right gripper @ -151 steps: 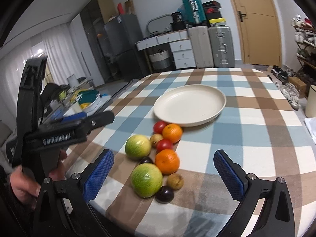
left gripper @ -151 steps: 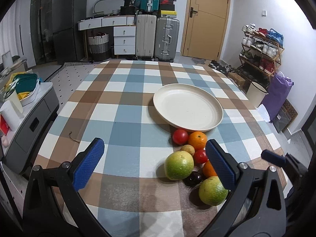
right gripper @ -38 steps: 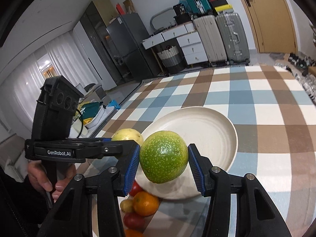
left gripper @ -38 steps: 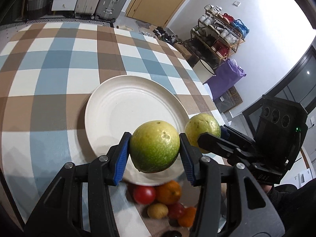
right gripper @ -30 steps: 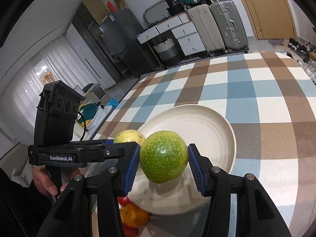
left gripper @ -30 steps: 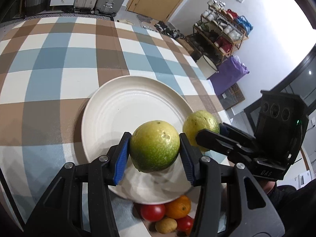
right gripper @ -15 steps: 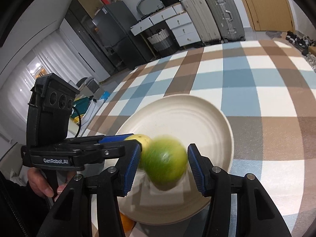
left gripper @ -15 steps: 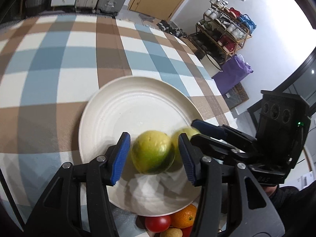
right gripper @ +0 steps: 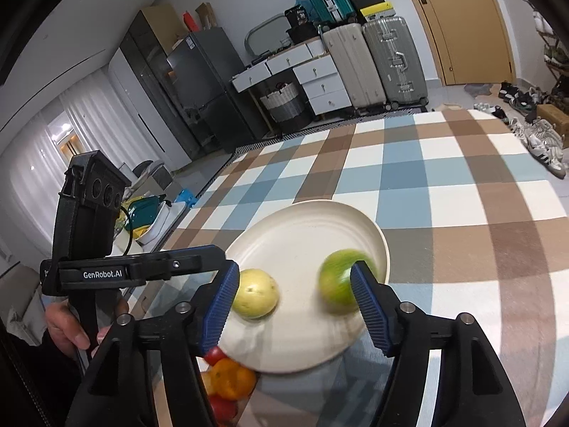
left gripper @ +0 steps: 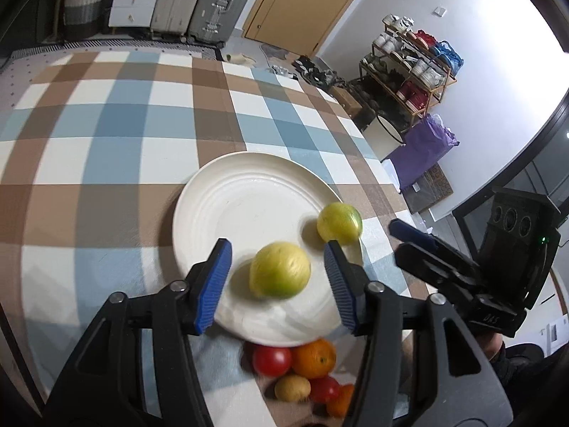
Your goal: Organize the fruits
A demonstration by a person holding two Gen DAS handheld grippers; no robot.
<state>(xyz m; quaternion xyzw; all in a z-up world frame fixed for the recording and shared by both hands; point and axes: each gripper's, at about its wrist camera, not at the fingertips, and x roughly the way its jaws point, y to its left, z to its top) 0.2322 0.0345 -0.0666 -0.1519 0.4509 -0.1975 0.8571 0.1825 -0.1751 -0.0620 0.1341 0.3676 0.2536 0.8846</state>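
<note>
A cream plate [left gripper: 242, 206] lies on the checked tablecloth and also shows in the right wrist view [right gripper: 302, 235]. Two large green-yellow citrus fruits lie loose on it. One fruit [left gripper: 280, 275] sits between the open blue pads of my left gripper [left gripper: 275, 281]. The other fruit [left gripper: 339, 222] lies at the plate's right rim. In the right wrist view my right gripper [right gripper: 291, 302] is open above the plate's near part, with one fruit [right gripper: 254, 293] by its left pad and the blurred greener fruit [right gripper: 338, 286] by its right pad.
Small fruits lie in a heap just before the plate: a red tomato [left gripper: 272, 361], an orange [left gripper: 314, 357], a small yellow-brown fruit [left gripper: 292, 388] and more behind the fingers. Suitcases, drawers and a shoe rack stand beyond the table.
Both grippers have opened wider and let go of their green fruits, which now lie on the plate. The right-hand fruit still looks blurred from motion.
</note>
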